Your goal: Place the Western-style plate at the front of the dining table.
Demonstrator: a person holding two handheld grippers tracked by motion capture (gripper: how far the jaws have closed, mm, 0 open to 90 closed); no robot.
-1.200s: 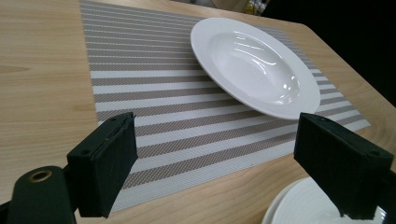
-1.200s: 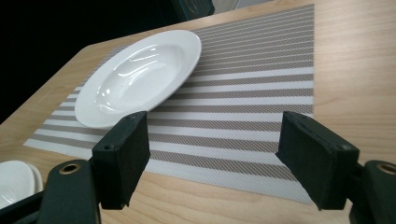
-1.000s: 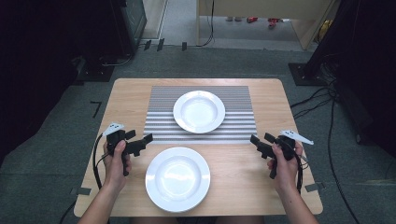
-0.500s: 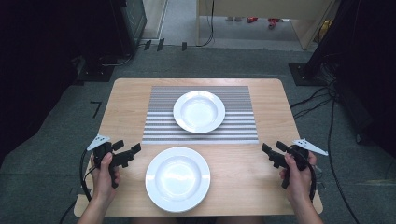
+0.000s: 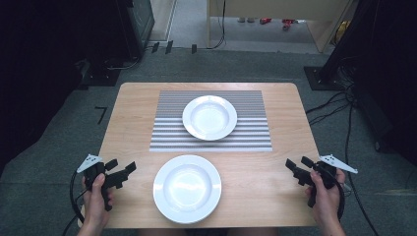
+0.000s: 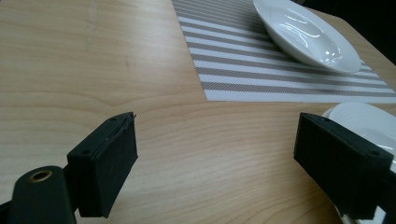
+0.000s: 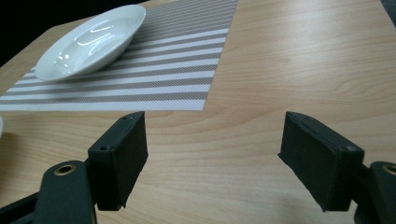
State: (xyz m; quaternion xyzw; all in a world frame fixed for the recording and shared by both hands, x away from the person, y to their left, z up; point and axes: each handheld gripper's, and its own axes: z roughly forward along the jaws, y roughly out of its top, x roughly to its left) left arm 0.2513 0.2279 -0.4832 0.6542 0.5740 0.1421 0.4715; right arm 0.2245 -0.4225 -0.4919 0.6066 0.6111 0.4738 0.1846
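Wooden worktop [image 5: 128,123] carries striped mat [image 5: 255,132] at centre-back; deep white plate [image 5: 210,117] sits on mat. Second white plate [image 5: 187,188] on bare wood near front edge, apart from mat. Left tool [image 5: 120,172] at front-left corner, jaws spread wide, nothing between, just beside front plate. Right tool [image 5: 300,169] at front-right, jaws spread wide, holding nothing, above bare wood

This is looking like a lab or studio. Cables [image 5: 339,105] are trailing over grey carpet [image 5: 59,147] around a lone table [image 5: 128,113], dark equipment standing beside.
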